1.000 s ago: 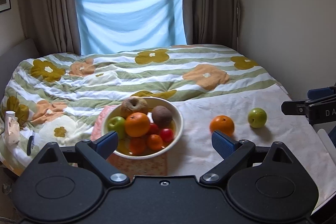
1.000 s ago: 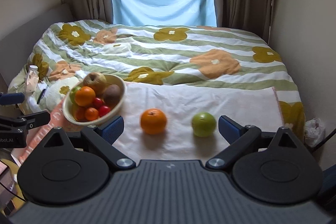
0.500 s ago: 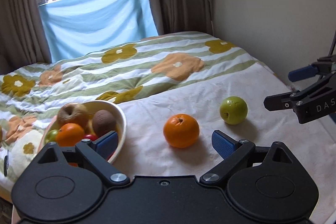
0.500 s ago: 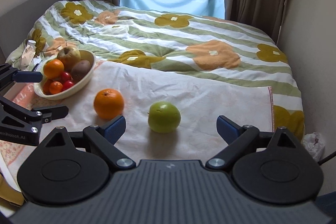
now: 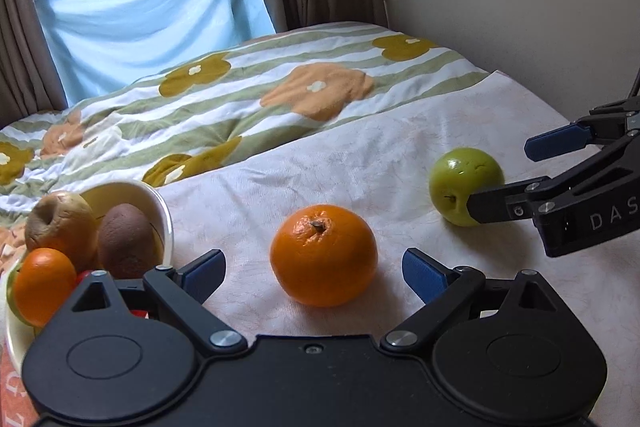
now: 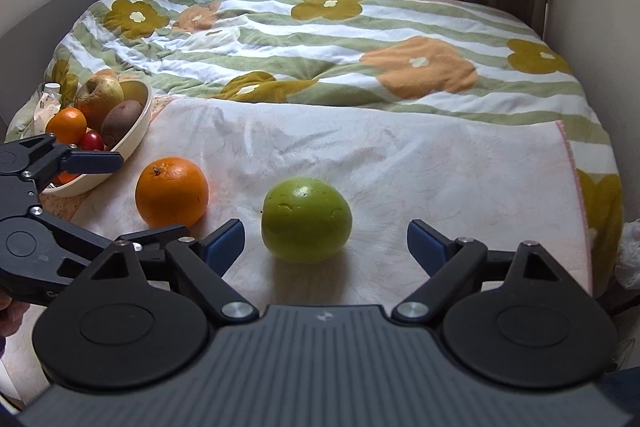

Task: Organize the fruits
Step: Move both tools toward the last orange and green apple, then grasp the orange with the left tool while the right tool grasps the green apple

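Glossy, dimpled green apple (image 6: 306, 225) beside a bright orange (image 6: 172, 191).

Orange orange (image 5: 323, 254), green apple (image 6: 306, 219), cream bowl (image 6: 134, 139), green-striped flowered quilt (image 6: 360, 39).

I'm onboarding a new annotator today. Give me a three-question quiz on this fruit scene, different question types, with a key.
1. True or false: the left gripper is shut on the orange.
2. Which loose fruit lies ahead of the right gripper? A. green apple B. kiwi C. tomato
3. Fill in: the kiwi lies in the ____.

Key: 1. False, its fingers are open, the orange lies free on the cloth. 2. A. 3. bowl.
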`<state>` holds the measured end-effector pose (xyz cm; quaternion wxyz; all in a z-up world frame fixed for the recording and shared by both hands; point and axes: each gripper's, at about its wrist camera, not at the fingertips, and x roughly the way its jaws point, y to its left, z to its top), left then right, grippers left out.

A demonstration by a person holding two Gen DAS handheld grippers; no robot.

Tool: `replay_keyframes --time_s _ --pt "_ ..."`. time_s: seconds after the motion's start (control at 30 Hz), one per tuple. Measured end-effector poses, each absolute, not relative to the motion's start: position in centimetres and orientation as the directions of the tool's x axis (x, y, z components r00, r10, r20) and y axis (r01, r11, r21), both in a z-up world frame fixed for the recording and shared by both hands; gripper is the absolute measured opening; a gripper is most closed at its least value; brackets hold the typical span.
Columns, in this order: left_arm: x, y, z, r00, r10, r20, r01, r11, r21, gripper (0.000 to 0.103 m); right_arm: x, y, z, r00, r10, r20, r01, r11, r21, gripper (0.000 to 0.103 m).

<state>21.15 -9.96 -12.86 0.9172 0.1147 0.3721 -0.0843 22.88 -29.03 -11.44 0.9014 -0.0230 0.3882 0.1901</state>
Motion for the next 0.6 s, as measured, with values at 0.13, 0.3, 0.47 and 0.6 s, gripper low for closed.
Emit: replay_keyframes --time_s 0.13,0.3,0.47,0.6 --pt "22.1 -9.8 -13.4 0.696 -0.072 -0.715 0.229 0.965 0.126 0.091 23.6 -28.7 -12.1 0.614 0.331 -0.716 -0.362 0.925 0.117 0.099" --pt "22.8 -9.9 -13.9 0.679 -0.093 -0.728 0.244 0.964 0.105 0.077 24.4 -28.6 -12.6 0.605 0.334 -0.723 -0.362 0.924 0.124 0.097" --pt "22.5 -10.3 -13.9 0.684 -0.105 -0.722 0.262 0.959 0.11 0.067 24.9 -28.5 -12.9 0.591 0.346 -0.728 -0.374 0.918 0.133 0.091" --pt "22.3 -10.4 -13.9 0.688 -0.098 -0.719 0.26 0.958 0.119 0.066 25.0 -28.5 -12.9 0.58 0.358 -0.732 -0.381 0.913 0.145 0.083"
